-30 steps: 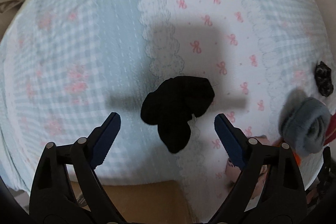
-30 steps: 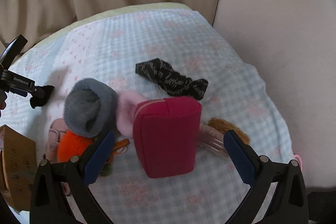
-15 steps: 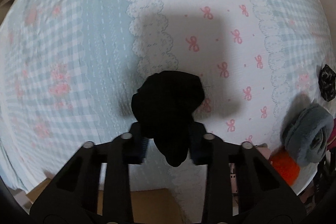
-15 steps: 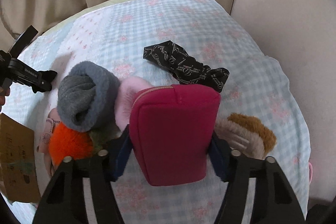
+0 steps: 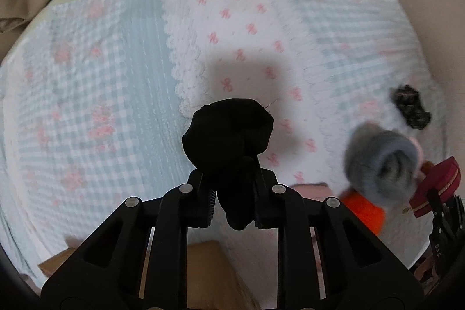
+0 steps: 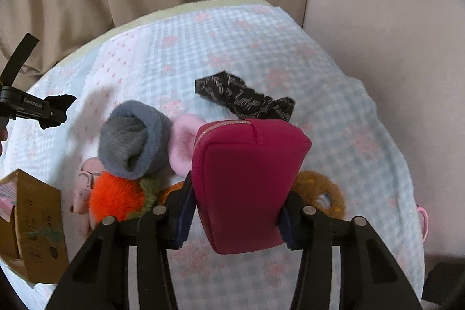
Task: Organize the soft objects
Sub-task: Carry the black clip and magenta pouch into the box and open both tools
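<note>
- The left gripper (image 5: 234, 207) has its jaws pinching a black rolled sock (image 5: 229, 132) at frame centre, above the gingham bedspread (image 5: 96, 95).
- The right gripper (image 6: 237, 218) clamps a magenta zip pouch (image 6: 247, 179), lower centre.
- Best to lift both clear of the grey sock roll (image 6: 135, 143) pile, then carry them to the cardboard box (image 6: 32, 225), lower left.
- The box's inside is cut off; the orange fluffy item (image 6: 114, 196) is partly buried.

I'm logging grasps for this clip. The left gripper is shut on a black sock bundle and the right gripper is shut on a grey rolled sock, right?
Not quite. The right wrist view shows the right gripper shut on the magenta zippered fabric pouch; the grey rolled sock lies on the quilt. The left gripper is shut on the black sock bundle.
</note>
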`<act>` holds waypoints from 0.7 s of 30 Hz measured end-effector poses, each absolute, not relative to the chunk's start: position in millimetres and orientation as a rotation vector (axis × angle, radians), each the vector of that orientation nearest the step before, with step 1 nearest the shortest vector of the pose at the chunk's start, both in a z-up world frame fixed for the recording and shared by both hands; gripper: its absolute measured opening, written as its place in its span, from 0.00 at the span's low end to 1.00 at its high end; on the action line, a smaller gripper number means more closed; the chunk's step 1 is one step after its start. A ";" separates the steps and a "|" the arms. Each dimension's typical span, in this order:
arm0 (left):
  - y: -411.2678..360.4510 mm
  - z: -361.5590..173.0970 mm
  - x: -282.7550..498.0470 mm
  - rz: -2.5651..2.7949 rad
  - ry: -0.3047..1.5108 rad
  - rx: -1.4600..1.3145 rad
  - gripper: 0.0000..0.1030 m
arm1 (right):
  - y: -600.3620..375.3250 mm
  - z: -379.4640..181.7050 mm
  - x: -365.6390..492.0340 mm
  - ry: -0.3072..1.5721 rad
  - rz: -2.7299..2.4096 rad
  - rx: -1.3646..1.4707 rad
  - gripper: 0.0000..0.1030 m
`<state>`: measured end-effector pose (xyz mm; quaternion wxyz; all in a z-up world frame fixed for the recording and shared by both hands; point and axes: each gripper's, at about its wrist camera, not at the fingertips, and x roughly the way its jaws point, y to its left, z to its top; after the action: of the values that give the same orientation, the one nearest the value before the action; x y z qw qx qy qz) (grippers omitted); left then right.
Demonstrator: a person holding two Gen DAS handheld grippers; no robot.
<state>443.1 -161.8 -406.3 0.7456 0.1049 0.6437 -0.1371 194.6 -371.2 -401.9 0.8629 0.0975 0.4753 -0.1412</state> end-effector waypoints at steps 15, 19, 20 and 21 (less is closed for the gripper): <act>-100.3 -257.4 316.1 -0.341 1.213 0.087 0.16 | -323.0 -248.8 140.5 0.859 -0.242 0.132 0.43; -61.2 -219.7 282.4 -0.274 1.175 0.005 0.16 | -296.7 -204.0 137.8 0.836 -0.159 0.108 0.43; -57.8 -220.3 282.5 -0.269 1.173 0.000 0.16 | -288.1 -193.8 138.3 0.829 -0.132 0.094 0.43; -43.2 -209.8 270.8 -0.240 1.159 -0.023 0.16 | -278.5 -184.7 138.1 0.822 -0.106 0.079 0.43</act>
<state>270.8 -43.2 -209.8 0.8299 -0.0108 0.5462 -0.1131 138.1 -278.5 -184.7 0.9147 0.0383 0.3990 -0.0513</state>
